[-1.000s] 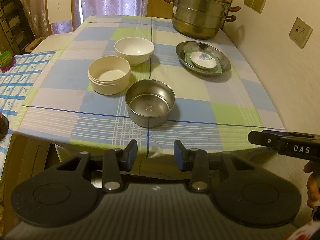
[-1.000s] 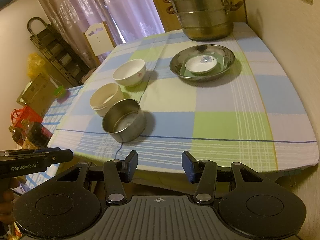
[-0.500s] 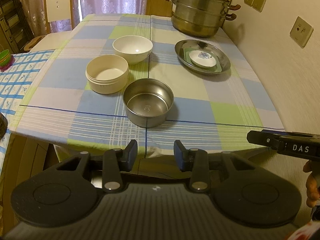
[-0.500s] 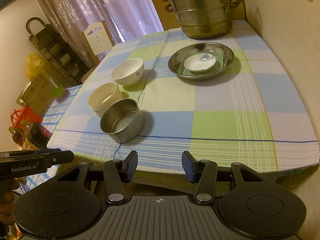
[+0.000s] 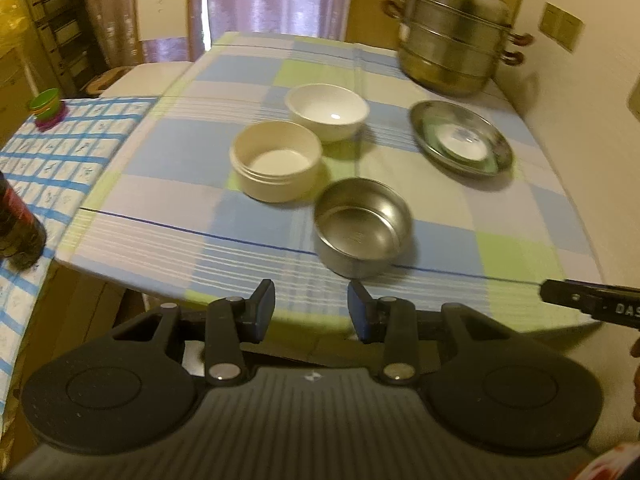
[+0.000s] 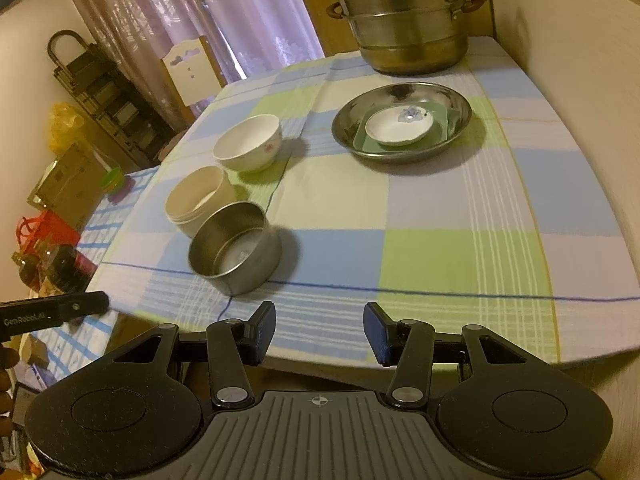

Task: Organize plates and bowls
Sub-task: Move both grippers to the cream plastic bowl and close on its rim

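A steel bowl (image 5: 363,227) (image 6: 235,247) stands near the table's front edge. Behind it to the left sits a cream round tub (image 5: 276,161) (image 6: 200,199), and farther back a white ceramic bowl (image 5: 326,111) (image 6: 249,142). At the right a steel plate (image 5: 496,148) (image 6: 348,120) holds a green square dish and a small white saucer (image 6: 399,125). My left gripper (image 5: 311,311) hangs open before the table edge, nothing between its fingers. My right gripper (image 6: 319,333) is open too, just short of the front edge, and empty.
A tall stacked steel steamer pot (image 5: 452,36) (image 6: 404,16) stands at the back right by the wall. A white chair (image 5: 162,8) is at the far end. A lower side table (image 5: 52,152) at the left carries a dark bottle (image 5: 16,224) and green cups (image 5: 46,106).
The left wrist view has slid left and rolled a little, so the bowls now sit right of centre and are blurred. The right gripper's view has crept slightly closer to the table.
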Motion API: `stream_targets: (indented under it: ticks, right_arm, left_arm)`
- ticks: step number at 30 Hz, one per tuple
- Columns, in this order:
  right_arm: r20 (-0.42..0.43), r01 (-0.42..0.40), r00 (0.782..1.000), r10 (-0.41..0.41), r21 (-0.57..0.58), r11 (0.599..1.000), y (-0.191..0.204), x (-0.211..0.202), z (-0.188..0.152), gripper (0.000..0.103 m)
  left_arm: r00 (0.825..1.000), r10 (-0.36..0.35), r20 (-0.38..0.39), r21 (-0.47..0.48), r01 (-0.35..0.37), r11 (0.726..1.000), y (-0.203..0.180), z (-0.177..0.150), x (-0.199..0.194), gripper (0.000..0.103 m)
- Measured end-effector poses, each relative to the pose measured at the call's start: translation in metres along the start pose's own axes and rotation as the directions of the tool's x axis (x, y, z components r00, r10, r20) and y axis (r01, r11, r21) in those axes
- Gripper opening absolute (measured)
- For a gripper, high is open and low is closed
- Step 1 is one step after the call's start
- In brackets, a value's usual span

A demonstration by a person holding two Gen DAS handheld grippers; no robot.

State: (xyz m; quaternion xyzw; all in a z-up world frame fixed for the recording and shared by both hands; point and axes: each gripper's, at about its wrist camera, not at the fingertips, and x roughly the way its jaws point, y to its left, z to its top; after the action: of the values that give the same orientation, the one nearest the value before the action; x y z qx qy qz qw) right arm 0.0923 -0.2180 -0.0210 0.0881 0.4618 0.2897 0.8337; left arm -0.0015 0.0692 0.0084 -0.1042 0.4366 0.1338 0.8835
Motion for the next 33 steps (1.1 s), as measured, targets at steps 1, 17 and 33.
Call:
stream_targets:
  ticks: [1, 17, 33]
  right_arm:
    - [-0.001, 0.003, 1.000, -0.003, 0.001, 1.000, 0.000, 0.003, 0.003, 0.049]
    - [0.021, 0.026, 0.999, -0.027, 0.034, 0.999, 0.032, 0.075, 0.068, 0.049]
    - [-0.010, -0.042, 0.999, 0.042, -0.032, 0.999, 0.100, 0.180, 0.121, 0.049]
  left_arm:
    - [1.000, 0.006, 0.002, -0.004, -0.006, 1.000, 0.004, 0.003, 0.002, 0.036]
    - [1.000, 0.007, -0.013, 0.001, -0.007, 1.000, 0.072, 0.077, 0.072, 0.036]
    - [0.996, -0.058, -0.066, 0.041, 0.061, 0.997, 0.098, 0.129, 0.158, 0.036]
